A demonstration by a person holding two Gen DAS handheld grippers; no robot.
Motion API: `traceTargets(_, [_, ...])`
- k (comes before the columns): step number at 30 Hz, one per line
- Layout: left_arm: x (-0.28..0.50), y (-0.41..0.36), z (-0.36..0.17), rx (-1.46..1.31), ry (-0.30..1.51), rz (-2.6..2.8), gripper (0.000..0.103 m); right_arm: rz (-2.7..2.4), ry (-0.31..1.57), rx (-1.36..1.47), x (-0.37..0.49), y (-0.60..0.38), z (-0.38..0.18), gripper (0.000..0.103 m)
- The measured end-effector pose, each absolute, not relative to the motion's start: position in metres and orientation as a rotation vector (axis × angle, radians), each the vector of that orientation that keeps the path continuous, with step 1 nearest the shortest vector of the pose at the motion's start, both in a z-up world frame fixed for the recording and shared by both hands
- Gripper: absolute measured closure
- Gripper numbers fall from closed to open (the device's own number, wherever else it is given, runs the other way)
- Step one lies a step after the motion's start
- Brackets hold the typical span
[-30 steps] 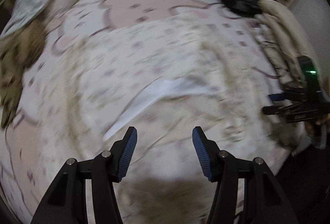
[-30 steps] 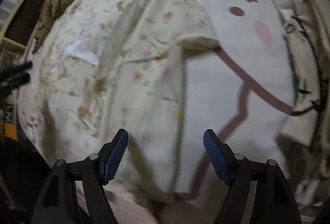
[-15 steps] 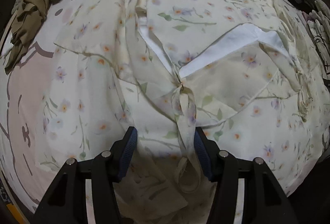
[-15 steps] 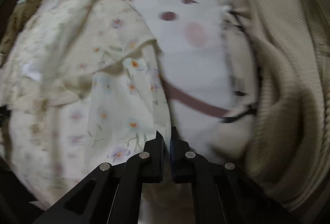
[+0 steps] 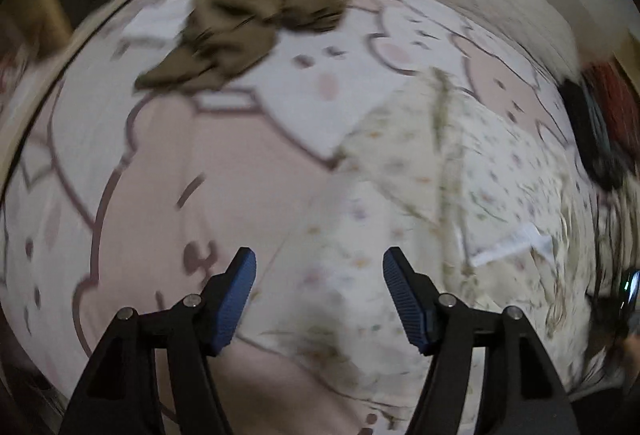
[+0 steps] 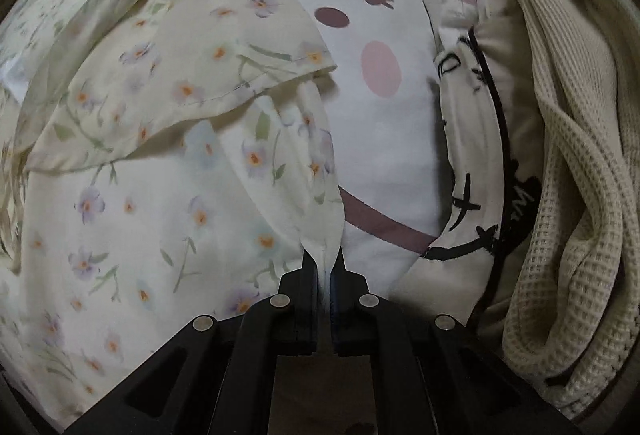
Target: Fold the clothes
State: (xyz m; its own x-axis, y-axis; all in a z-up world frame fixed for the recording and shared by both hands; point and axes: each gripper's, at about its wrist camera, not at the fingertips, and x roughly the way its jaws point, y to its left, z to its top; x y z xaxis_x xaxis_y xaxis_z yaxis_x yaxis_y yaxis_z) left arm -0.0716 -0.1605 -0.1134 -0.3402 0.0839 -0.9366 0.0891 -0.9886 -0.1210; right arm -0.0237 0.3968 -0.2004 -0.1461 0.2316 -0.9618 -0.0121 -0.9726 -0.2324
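A cream floral garment (image 6: 160, 163) lies spread on a bed with a pink and white cartoon sheet (image 6: 380, 67). My right gripper (image 6: 324, 255) is shut on the garment's right edge, with the fabric pinched between the jaws. In the blurred left wrist view the same garment (image 5: 440, 195) fills the right half, with a white inner strip (image 5: 508, 245) showing. My left gripper (image 5: 318, 287) is open and empty, hovering over the garment's left edge where it meets the sheet (image 5: 180, 175).
An olive-brown garment (image 5: 248, 19) lies bunched at the far left of the bed. A cream waffle-knit piece (image 6: 568, 155) and a white cloth with black print (image 6: 472, 139) are piled at the right. Dark and red clothes (image 5: 600, 123) lie at the far right.
My left gripper has swung left from over the garment's tied middle to its left edge, still open. My right gripper stays shut on the garment's edge, and its view has steadied.
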Motion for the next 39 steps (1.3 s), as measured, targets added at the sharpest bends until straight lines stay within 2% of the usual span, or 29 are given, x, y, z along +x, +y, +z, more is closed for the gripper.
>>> traceTargets(2, [-0.069, -0.164, -0.122, 1.833, 0.223, -2.52, 0.037, 2.242, -0.251, -1.943, -0.024, 0.397, -0.2, 0.098])
traceTargets(6, [-0.069, -0.146, -0.149, 1.902, -0.053, -2.464, 0.037, 2.221, -0.248, -1.951, -0.026, 0.396, -0.202, 0.098])
traceTargets(9, [-0.074, -0.129, -0.165, 1.835, -0.253, -2.439, 0.037, 2.216, -0.25, -1.95, -0.026, 0.395, -0.202, 0.098])
traceTargets(12, [-0.077, -0.113, -0.18, 1.88, -0.331, -2.435, 0.037, 2.222, -0.257, -1.944, -0.024, 0.394, -0.202, 0.098])
traceTargets(13, [-0.077, -0.111, -0.179, 1.891, -0.312, -2.45, 0.044, 2.224, -0.255, -1.942, -0.024, 0.394, -0.202, 0.098])
traceTargets(14, [-0.077, -0.11, -0.178, 1.916, -0.269, -2.47, 0.067, 2.226, -0.253, -1.94, -0.023, 0.394, -0.201, 0.098])
traceTargets(16, [-0.078, -0.115, -0.171, 1.96, -0.091, -2.499, 0.099, 2.231, -0.251, -1.936, -0.022, 0.394, -0.201, 0.098])
traceTargets(17, [-0.078, -0.121, -0.165, 1.965, 0.0, -2.511, 0.099, 2.234, -0.25, -1.936, -0.021, 0.394, -0.201, 0.098])
traceTargets(19, [-0.079, -0.134, -0.151, 1.911, 0.088, -2.541, 0.099, 2.236, -0.248, -1.937, -0.021, 0.395, -0.2, 0.098])
traceTargets(24, [-0.086, -0.189, -0.124, 1.675, 0.064, -2.463, 0.099, 2.239, -0.248, -1.94, -0.019, 0.394, -0.2, 0.098])
traceTargets(30, [-0.1, -0.195, -0.133, 1.657, 0.031, -2.38, 0.092, 2.251, -0.219, -1.936, -0.016, 0.398, -0.195, 0.098])
traceTargets(33, [-0.102, -0.181, -0.132, 1.655, -0.034, -2.383, 0.066, 2.26, -0.198, -1.931, -0.014, 0.401, -0.191, 0.098])
traceTargets(34, [-0.104, -0.177, -0.128, 1.64, -0.054, -2.396, 0.051, 2.263, -0.191, -1.93, -0.013, 0.402, -0.189, 0.098])
traceTargets(35, [-0.105, -0.174, -0.123, 1.617, -0.077, -2.41, 0.043, 2.266, -0.184, -1.928, -0.013, 0.403, -0.188, 0.098])
traceTargets(39, [-0.103, -0.159, -0.097, 1.568, -0.043, -2.512, 0.04, 2.31, -0.16, -1.889, -0.006, 0.402, -0.174, 0.097])
